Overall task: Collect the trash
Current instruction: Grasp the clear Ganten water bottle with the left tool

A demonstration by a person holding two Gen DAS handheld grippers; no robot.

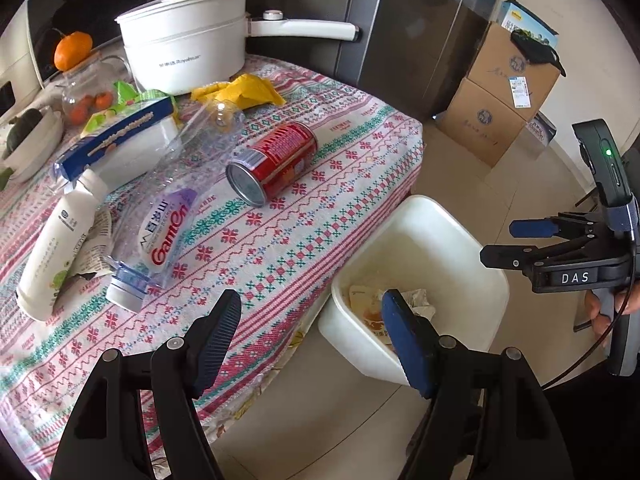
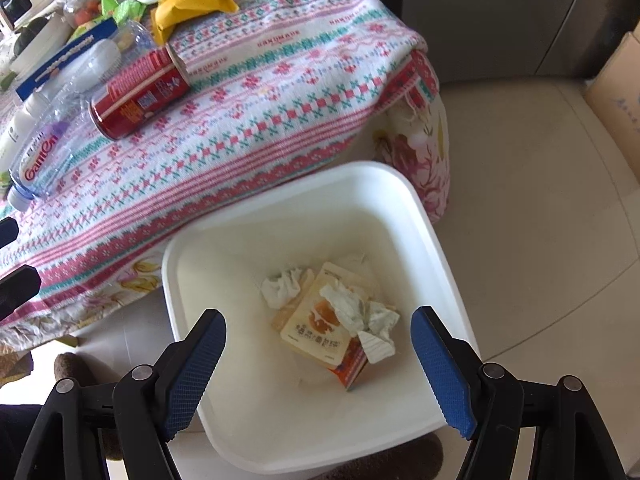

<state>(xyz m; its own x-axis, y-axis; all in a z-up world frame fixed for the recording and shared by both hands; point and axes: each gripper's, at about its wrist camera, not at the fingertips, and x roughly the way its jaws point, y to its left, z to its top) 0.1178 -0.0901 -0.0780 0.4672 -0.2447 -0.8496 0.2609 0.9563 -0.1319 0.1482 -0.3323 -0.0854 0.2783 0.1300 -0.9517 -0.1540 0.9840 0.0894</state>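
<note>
A white trash bin [image 2: 404, 208] stands on the floor beside the table; it holds crumpled tissues [image 2: 352, 312] and a food packet [image 2: 316, 328]. My right gripper [image 2: 320, 364] is open and empty right above the bin; it also shows in the left wrist view [image 1: 500, 244]. My left gripper [image 1: 312, 332] is open and empty over the table edge, with the bin [image 1: 424, 216] to its right. On the patterned cloth lie a red can [image 1: 272, 162], a clear crushed bottle [image 1: 168, 216], a white bottle [image 1: 60, 240] and a yellow wrapper [image 1: 244, 90].
A white pot [image 1: 184, 46], a blue-and-white box [image 1: 116, 140], a jar with an orange on it [image 1: 80, 80] and green wrappers stand at the table's back. Cardboard boxes [image 1: 500, 96] and a grey fridge [image 1: 412, 36] stand beyond the table.
</note>
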